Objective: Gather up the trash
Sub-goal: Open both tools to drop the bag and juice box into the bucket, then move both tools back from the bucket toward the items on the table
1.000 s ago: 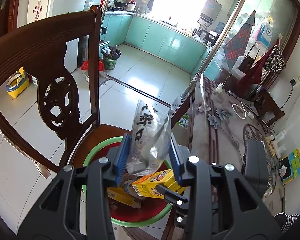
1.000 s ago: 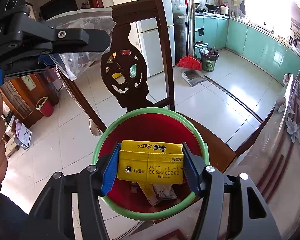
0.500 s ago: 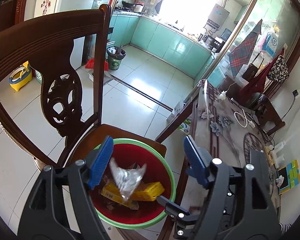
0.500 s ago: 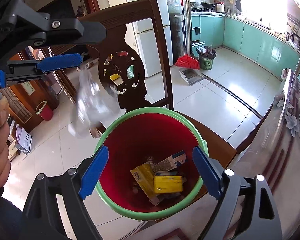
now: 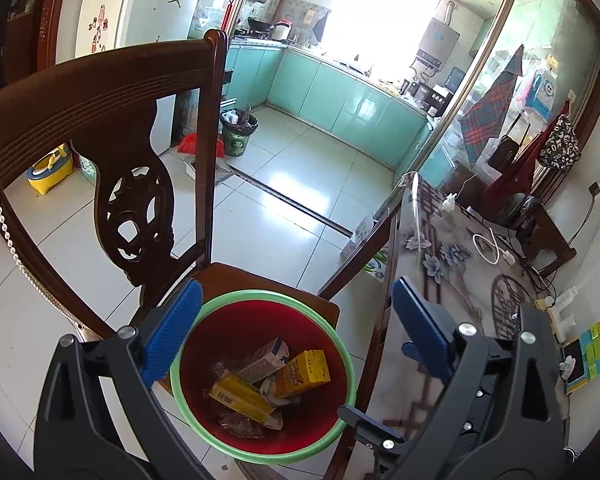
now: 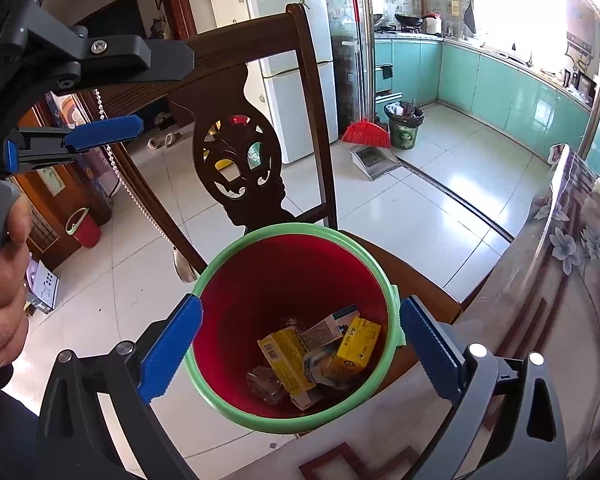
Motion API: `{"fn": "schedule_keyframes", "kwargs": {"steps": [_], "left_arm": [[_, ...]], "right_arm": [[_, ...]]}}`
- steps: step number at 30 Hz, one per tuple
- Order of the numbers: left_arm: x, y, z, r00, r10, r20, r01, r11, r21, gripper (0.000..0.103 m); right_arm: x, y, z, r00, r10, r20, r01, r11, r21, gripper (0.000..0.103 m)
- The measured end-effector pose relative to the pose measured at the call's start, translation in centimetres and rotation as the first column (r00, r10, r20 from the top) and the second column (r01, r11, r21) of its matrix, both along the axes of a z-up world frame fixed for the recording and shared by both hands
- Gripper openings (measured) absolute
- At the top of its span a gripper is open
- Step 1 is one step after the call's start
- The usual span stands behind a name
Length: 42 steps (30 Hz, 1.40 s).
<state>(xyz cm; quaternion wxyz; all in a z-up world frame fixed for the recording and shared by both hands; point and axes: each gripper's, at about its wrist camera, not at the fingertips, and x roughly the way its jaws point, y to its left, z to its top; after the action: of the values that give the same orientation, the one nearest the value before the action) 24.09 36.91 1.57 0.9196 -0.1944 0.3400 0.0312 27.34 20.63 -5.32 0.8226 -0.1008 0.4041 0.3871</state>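
A red bin with a green rim (image 5: 260,294) stands on the chair seat, directly below both grippers. Inside lie two yellow cartons (image 5: 240,396) (image 5: 304,372), a grey carton (image 5: 264,362) and a clear plastic wrapper (image 5: 240,424). My left gripper (image 5: 296,286) hangs over the bin, its jaws opening wide with nothing between them. My right gripper (image 6: 300,304) is also above the bin rim (image 6: 288,230), jaws opening and empty. The yellow carton (image 6: 356,346) and the wrapper (image 6: 266,384) rest at the bottom. The left gripper (image 6: 148,96) also shows at upper left in the right wrist view.
The dark carved chair back (image 5: 132,184) rises behind the bin. A table with a floral cover (image 5: 452,280) runs along the right. A broom and a kitchen waste bin (image 6: 404,128) stand farther off on the tiled floor. A person's hand (image 6: 0,280) holds the left gripper.
Both grippers opened. The plastic wrapper fell from the left gripper and the yellow carton from the right one; both now lie in the red bin.
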Motion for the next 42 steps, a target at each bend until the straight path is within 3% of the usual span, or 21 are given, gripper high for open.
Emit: {"fn": "schedule_keyframes", "kwargs": {"steps": [9,15,19,28,36,42], "left_arm": [[-1.9,-1.3,1.3,1.0,0.0,0.021,-0.001,0.999,0.038,0.098],[-3.1,-3.0,2.1,0.999,-0.018,0.035,0.017,1.0,0.023,0.098],[-3.7,-4.7,2.4,0.998,-0.041,0.048,0.042,0.999,-0.019,0.098],[-4.1,-11.6,3.3,0.986,-0.149,0.081,0.151,0.988,-0.019,0.098],[-4.1,-19.3,3.3,0.954,-0.289,0.076,0.287,0.957,0.038,0.098],[-4.5,-25.4,2.5,0.912,-0.407,0.052,0.402,0.912,0.079,0.098]], "right_arm": [[-0.7,-2.5,1.9,0.998,-0.06,0.027,0.06,0.998,-0.006,0.096],[-2.0,-5.4,3.7,0.994,-0.099,0.052,0.1,0.995,-0.005,0.096],[-3.1,-8.1,4.7,0.989,-0.134,0.068,0.135,0.991,-0.006,0.096],[-5.9,-16.9,6.5,0.964,-0.243,0.108,0.246,0.969,-0.013,0.096],[-8.2,-25.8,7.4,0.926,-0.359,0.119,0.363,0.932,-0.014,0.096],[-9.5,-31.6,7.4,0.895,-0.428,0.121,0.435,0.9,-0.03,0.096]]}}
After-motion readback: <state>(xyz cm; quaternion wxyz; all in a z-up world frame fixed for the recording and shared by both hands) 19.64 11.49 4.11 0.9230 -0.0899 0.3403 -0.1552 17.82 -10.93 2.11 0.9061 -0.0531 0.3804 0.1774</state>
